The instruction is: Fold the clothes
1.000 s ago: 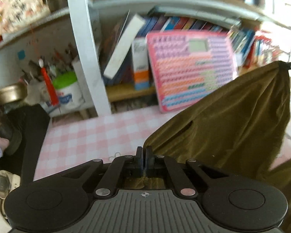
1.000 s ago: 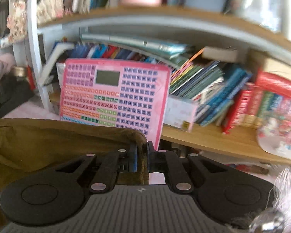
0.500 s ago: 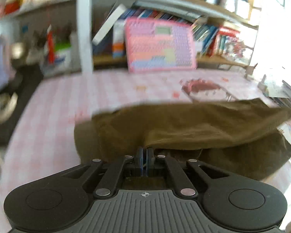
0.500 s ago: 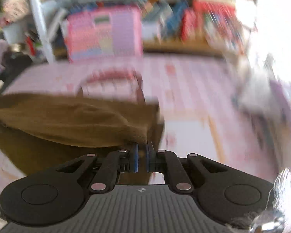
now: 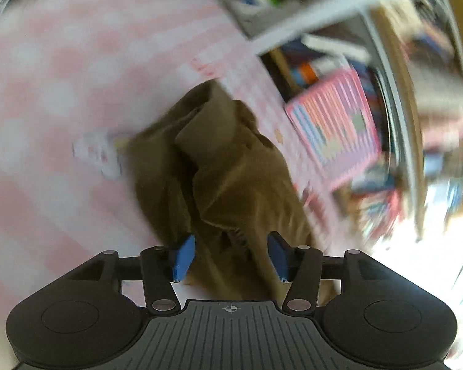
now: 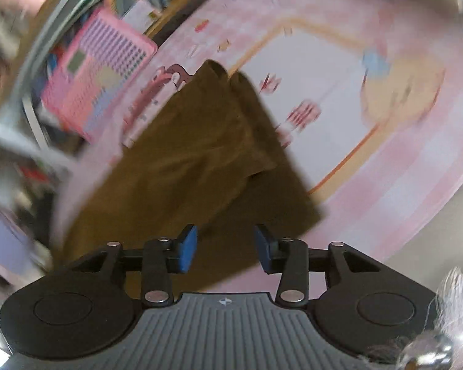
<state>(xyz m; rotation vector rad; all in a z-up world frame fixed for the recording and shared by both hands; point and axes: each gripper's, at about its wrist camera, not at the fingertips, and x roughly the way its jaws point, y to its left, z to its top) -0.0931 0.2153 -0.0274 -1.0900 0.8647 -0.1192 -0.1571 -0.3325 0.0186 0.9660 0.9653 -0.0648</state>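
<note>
An olive-brown garment (image 5: 225,172) lies folded over itself on the pink checked tablecloth (image 5: 61,86). In the left wrist view its bunched near end runs between the blue pads (image 5: 184,254) of my left gripper (image 5: 230,257), whose jaws are opening and do not press on the cloth. The right wrist view shows the same garment (image 6: 194,154) lying flatter, with a folded layer on top. My right gripper (image 6: 225,249) stands over its near edge, jaws opening, pads apart from the fabric. Both views are rolled sideways and blurred.
A pink toy keyboard (image 5: 333,129) leans against the bookshelf (image 5: 410,98) at the table's far side; it also shows in the right wrist view as the pink toy keyboard (image 6: 98,71). A printed placemat (image 6: 348,92) lies beside the garment. The table edge (image 6: 426,215) runs at right.
Both grippers came down from holding the garment up in front of the shelf, rolled sideways and let go of it. The garment now lies folded on the table.
</note>
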